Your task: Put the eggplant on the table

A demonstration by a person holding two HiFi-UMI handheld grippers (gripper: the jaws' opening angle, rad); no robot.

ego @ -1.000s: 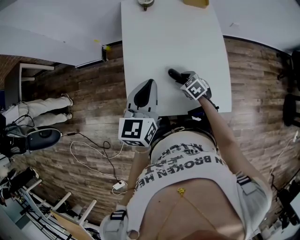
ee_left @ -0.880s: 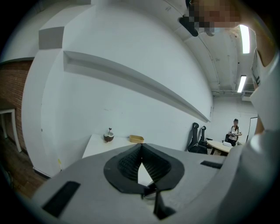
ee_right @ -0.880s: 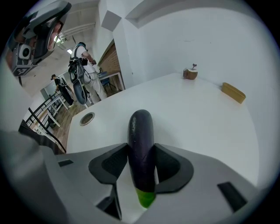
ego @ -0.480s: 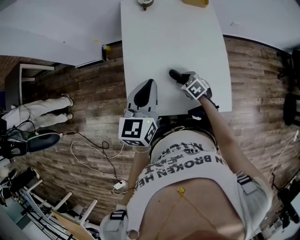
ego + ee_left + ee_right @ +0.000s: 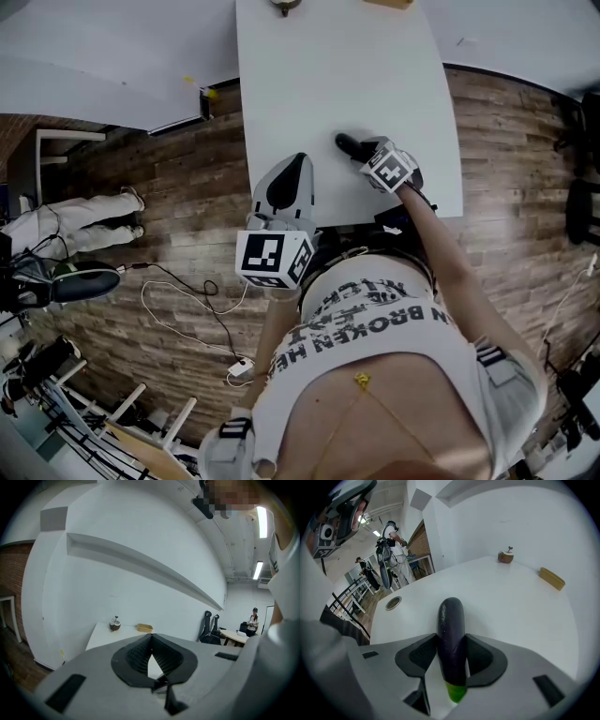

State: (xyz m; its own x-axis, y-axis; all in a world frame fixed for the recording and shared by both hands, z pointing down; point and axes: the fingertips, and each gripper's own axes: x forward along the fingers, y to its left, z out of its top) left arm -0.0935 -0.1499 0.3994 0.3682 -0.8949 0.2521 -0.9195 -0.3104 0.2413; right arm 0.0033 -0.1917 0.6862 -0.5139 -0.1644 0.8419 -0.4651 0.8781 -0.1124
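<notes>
Firmly, right gripper clasps the eggplant over the table; left gripper sits clenched, empty

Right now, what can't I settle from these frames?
- Whether the eggplant touches the table: its underside is hidden by its own body in the right gripper view, and the right gripper covers most of it in the head view.
- The small brown object at the table's far end: cut off by the head view's top edge, too small in both gripper views.

Ceiling strip lights give soft, even brightness; both gripper views bulge, corners black.
</notes>
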